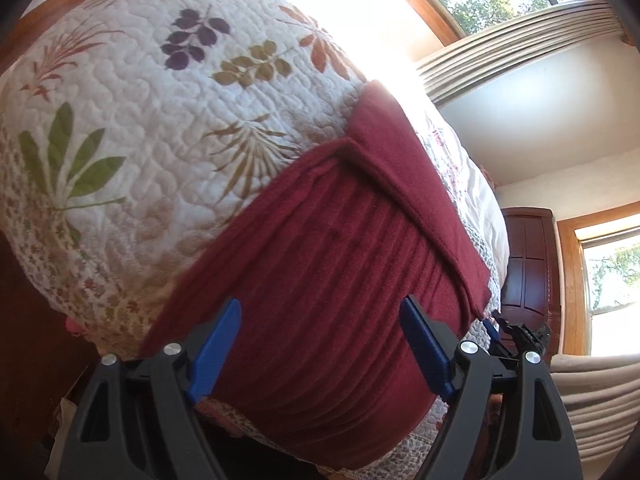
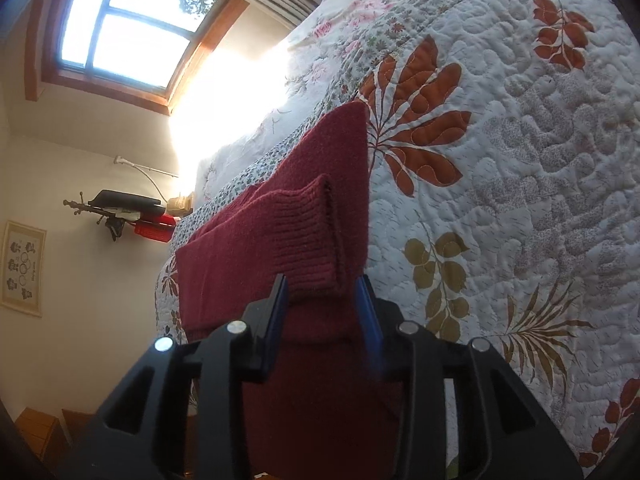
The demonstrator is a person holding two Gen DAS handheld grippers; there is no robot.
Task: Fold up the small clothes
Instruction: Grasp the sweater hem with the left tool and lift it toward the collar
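1. The left tongs [image 1: 320,344] were seen spread wide over the near ribbed part of a dark red sweater [image 1: 320,264], with nothing pinched between the blue pads [image 1: 218,346].
2. The right tongs [image 2: 322,312] were seen partly spread, the pads standing at either side of a folded ribbed cuff [image 2: 304,240] of the sweater [image 2: 248,256]; whether the cloth was actually pinched could not be told.
3. The sweater was found lying on a quilt [image 1: 140,120] printed with leaves, spread over a bed, near the bed's edge.
4. A flap [image 1: 400,184] of the sweater was seen folded over its ribbed body.
5. Beyond the quilt, a pale floral sheet [image 2: 332,20] was seen.
6. Farthest off, a window [image 2: 124,28] with a wooden frame and a dark wooden door [image 1: 528,260] were seen.
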